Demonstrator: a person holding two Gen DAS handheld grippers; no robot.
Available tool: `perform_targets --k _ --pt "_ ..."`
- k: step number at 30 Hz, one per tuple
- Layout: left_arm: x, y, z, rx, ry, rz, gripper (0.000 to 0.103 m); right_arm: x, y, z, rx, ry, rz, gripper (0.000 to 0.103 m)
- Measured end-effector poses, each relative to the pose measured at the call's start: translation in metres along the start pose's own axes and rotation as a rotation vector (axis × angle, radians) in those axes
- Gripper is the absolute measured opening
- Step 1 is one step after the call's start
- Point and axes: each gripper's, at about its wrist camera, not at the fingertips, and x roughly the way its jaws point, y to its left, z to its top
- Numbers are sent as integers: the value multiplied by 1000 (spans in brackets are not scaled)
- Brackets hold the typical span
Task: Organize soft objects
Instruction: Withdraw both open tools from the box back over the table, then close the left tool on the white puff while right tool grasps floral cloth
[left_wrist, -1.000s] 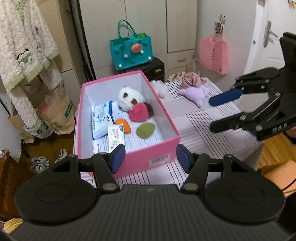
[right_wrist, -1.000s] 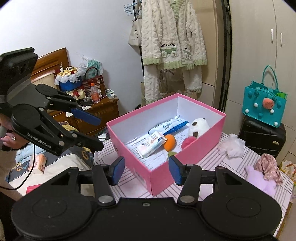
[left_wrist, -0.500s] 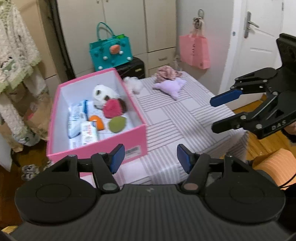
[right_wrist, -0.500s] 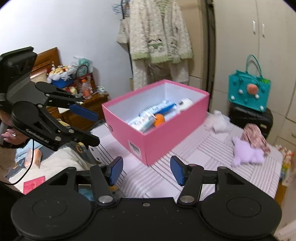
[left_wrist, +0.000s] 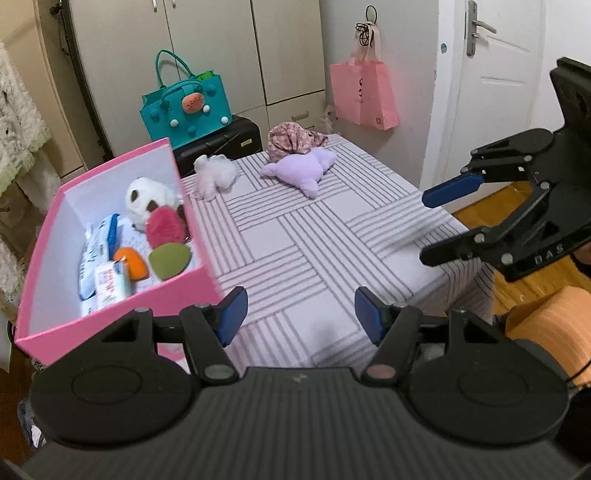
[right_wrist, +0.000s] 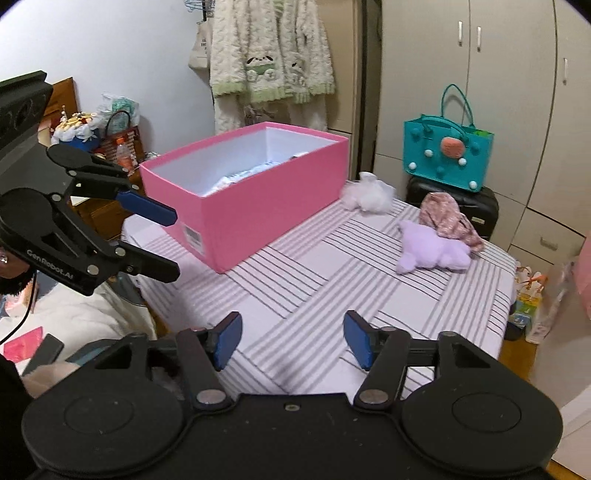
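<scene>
A pink box (left_wrist: 177, 291) (right_wrist: 258, 206) stands on the striped table. It holds a panda plush (left_wrist: 147, 195), a red pompom (left_wrist: 164, 227), orange and green soft pieces and wipe packs. A purple plush (left_wrist: 299, 171) (right_wrist: 432, 251), a floral cloth (left_wrist: 291, 138) (right_wrist: 447, 218) and a white fluffy toy (left_wrist: 216, 173) (right_wrist: 369, 194) lie at the table's far side. My left gripper (left_wrist: 301, 314) (right_wrist: 173, 242) hangs open and empty over the near edge, by the box's corner. My right gripper (right_wrist: 291, 338) (left_wrist: 428, 227) is empty too, its jaws opening, above the table's right side.
A teal handbag (left_wrist: 184, 107) sits on a black suitcase (left_wrist: 221, 140) behind the table. A pink bag (left_wrist: 364, 96) hangs by the white door. A fluffy robe (right_wrist: 269, 62) hangs behind the box. A bed and a cluttered wooden cabinet (right_wrist: 110, 155) are to the left.
Both grippers have sunk and swung away from the box toward the open striped tabletop. The right gripper's jaws have widened. Nothing was picked up.
</scene>
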Motion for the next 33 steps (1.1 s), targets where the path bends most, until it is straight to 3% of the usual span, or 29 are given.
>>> perform_targets --k 6,11,15,22,24,26,28,29,33 --pt "33 -11 18 -17 -44 46 63 11 -38 -2 18 -27 -28 70" --pt "62 -13 34 -59 -94 144 64 21 -75 6 59 -99 -56 74" --pt "86 -11 50 -89 -107 176 65 31 -103 16 114 -145 -71 74" --pt "114 3 85 -206 -174 230 65 54 -150 38 190 -158 -74 75" --pt "122 7 97 -232 -189 234 65 62 -163 46 212 -157 -66 83" --pt "135 13 111 -254 -182 239 69 72 -172 54 203 -144 -96 92" --pt "152 17 122 -256 -155 252 69 87 -175 62 138 -118 -190 92" --pt "163 18 127 -250 -136 268 69 93 -178 64 133 -119 -197 92" --pt "196 28 143 -285 -97 282 69 111 -205 70 249 -128 -103 92"
